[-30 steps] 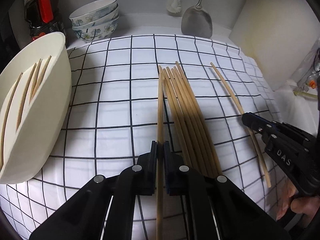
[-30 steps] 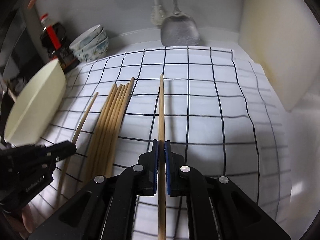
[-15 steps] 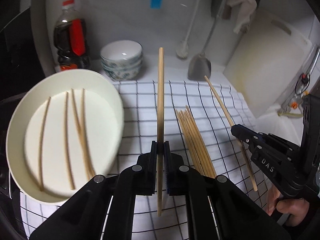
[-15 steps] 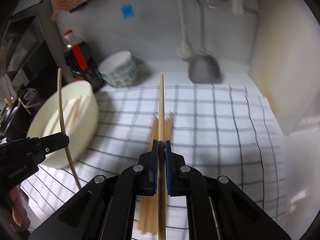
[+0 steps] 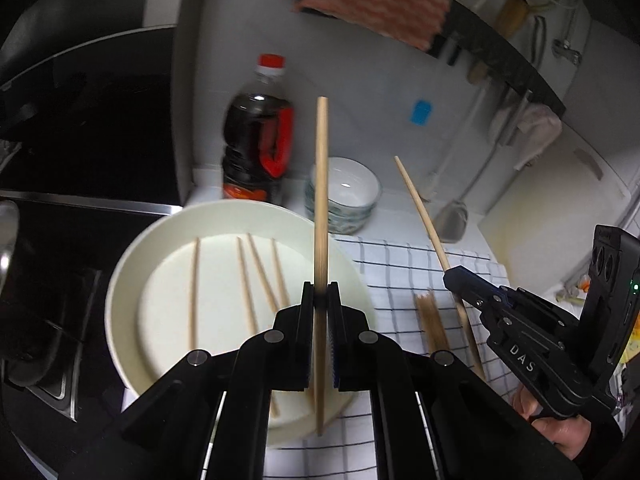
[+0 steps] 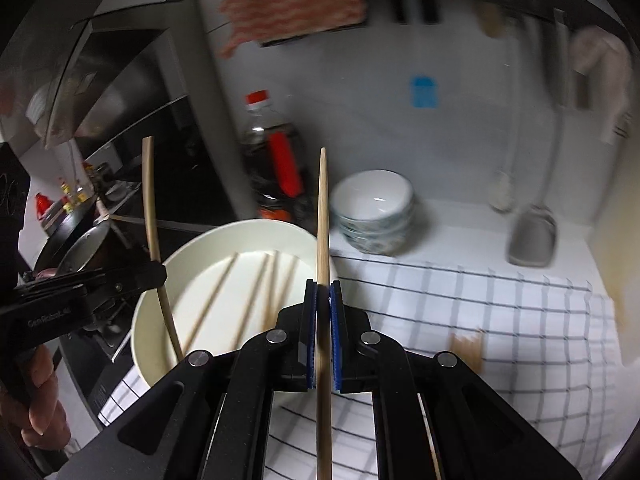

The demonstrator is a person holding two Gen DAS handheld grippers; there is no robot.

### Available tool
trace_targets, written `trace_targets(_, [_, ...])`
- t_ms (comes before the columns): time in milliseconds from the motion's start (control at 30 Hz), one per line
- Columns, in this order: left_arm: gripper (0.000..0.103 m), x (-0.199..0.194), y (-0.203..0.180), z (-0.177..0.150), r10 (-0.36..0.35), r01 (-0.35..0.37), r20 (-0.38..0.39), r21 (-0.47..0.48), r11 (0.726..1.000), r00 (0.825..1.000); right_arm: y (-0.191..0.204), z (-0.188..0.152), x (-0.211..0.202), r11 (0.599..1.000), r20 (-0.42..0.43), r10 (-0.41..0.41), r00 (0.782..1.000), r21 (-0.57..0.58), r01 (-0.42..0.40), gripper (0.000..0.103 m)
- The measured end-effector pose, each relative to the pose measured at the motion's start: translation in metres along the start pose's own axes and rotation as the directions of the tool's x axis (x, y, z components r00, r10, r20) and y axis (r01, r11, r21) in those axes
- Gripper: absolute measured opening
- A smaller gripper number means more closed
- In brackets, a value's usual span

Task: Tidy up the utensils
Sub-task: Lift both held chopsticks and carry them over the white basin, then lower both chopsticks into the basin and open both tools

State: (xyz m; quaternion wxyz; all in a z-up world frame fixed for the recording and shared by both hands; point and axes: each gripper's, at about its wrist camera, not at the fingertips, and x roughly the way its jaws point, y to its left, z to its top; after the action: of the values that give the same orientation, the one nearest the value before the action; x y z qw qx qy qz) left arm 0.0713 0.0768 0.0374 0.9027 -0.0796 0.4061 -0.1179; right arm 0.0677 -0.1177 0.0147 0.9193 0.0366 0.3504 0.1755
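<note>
Each tool was pinched shut on one chopstick: the left tool on its chopstick, the right tool on its own, both above the cream bowl at the table's left edge. Lowering each chopstick flat alongside the four inside before letting go would likely prevent bouncing.

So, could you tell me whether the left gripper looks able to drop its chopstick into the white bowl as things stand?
Probably yes: the left gripper, shut on its chopstick, hangs over the white bowl, whose open top holds only four flat chopsticks.
</note>
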Motion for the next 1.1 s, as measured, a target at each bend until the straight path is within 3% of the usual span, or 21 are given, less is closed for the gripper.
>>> trace_targets(133, [0.007, 0.008, 0.028, 0.007, 0.027, -0.027, -0.005, -0.019, 0.999, 1.0, 0.022, 0.006, 0.029, 0.999, -0.035, 0.039, 0.999, -0.001, -0.039, 0.006])
trace_targets(367, [0.008, 0.049, 0.07, 0.005, 0.067, -0.071, -0.082, -0.043, 0.997, 0.994, 0.043, 0.005, 0.08, 0.996, -0.127, 0.081, 0.989, 0.055, -0.074, 0.006])
trace_targets(800, [0.008, 0.104, 0.09, -0.014, 0.107, -0.112, -0.197, -0.017, 0.994, 0.974, 0.058, 0.0, 0.138, 0.987, -0.264, 0.105, 0.959, 0.143, -0.069, 0.006])
trace_targets(967, [0.008, 0.115, 0.094, -0.017, 0.132, -0.138, -0.226, -0.011, 0.99, 0.965, 0.054, -0.004, 0.152, 0.977, -0.307, 0.116, 0.945, 0.206, -0.053, 0.006])
trace_targets(1100, [0.009, 0.12, 0.099, -0.019, 0.14, -0.148, -0.24, -0.017, 0.989, 0.961, 0.058, -0.008, 0.159, 0.98, -0.334, 0.099, 0.937, 0.195, -0.034, 0.006])
